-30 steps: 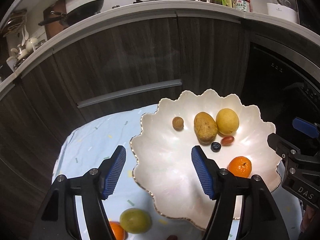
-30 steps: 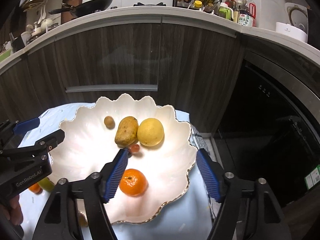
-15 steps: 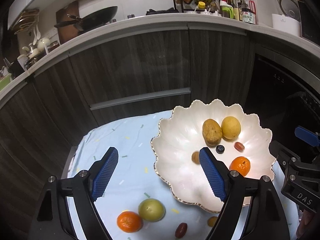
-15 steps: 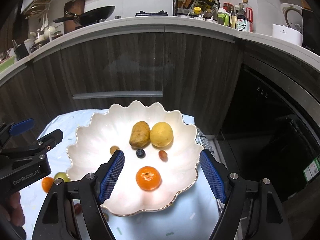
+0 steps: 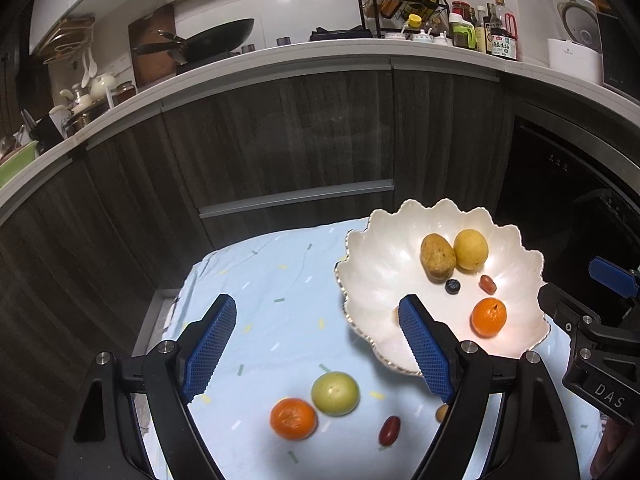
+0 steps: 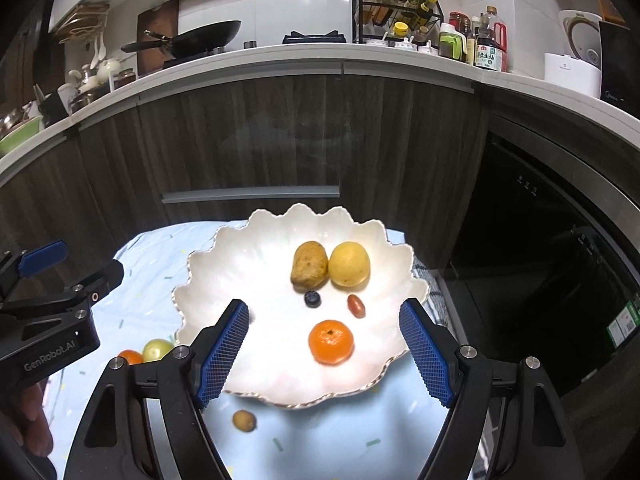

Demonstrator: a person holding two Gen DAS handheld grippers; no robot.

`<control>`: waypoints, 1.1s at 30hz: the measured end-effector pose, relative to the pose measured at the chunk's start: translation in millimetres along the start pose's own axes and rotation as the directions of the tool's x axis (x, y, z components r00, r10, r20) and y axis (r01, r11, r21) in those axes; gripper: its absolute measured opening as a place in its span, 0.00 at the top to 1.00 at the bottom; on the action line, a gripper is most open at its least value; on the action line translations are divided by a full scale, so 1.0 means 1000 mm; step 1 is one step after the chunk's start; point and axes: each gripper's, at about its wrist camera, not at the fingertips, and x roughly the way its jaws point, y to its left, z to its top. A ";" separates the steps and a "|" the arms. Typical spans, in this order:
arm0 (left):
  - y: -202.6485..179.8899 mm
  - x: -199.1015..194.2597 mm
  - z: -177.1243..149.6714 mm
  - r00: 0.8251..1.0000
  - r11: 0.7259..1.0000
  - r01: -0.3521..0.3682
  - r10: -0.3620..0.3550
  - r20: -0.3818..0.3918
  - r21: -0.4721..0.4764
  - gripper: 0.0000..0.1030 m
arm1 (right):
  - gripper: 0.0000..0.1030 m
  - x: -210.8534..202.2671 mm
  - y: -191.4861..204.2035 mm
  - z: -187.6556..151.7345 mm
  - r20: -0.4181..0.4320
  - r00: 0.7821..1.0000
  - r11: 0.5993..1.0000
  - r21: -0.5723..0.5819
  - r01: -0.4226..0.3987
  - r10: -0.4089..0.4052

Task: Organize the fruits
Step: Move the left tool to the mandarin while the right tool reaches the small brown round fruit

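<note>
We see four fruits not in the white bowl (image 5: 404, 216) yet. In the lower middle of the left view sit an orange (image 5: 293, 418), a green fruit (image 5: 335, 393) touching it, and a small red fruit (image 5: 389, 430). A little brown fruit (image 6: 244, 420) lies just below the bowl in the right view. All sit on the blue cloth (image 5: 260, 280).

Our left gripper (image 5: 318, 350) is wide open and holds nothing. Our right gripper (image 6: 324, 354) is wide open too, empty, above the bowl.

We think the round fruits could roll off the cloth if we bump them. The orange and green fruit touch, so grabbing one may push the other.
</note>
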 end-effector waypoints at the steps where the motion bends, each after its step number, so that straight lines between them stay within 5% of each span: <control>1: 0.002 -0.001 -0.002 1.000 1.000 -0.004 0.004 -0.001 0.000 0.19 | 0.24 -0.001 0.002 -0.002 -0.002 1.000 1.000 0.001 -0.002 0.002; 33: 0.045 0.014 -0.072 0.996 1.000 -0.006 0.004 -0.089 -0.025 0.19 | 0.24 0.010 0.045 -0.054 -0.062 0.998 1.000 -0.022 -0.008 0.007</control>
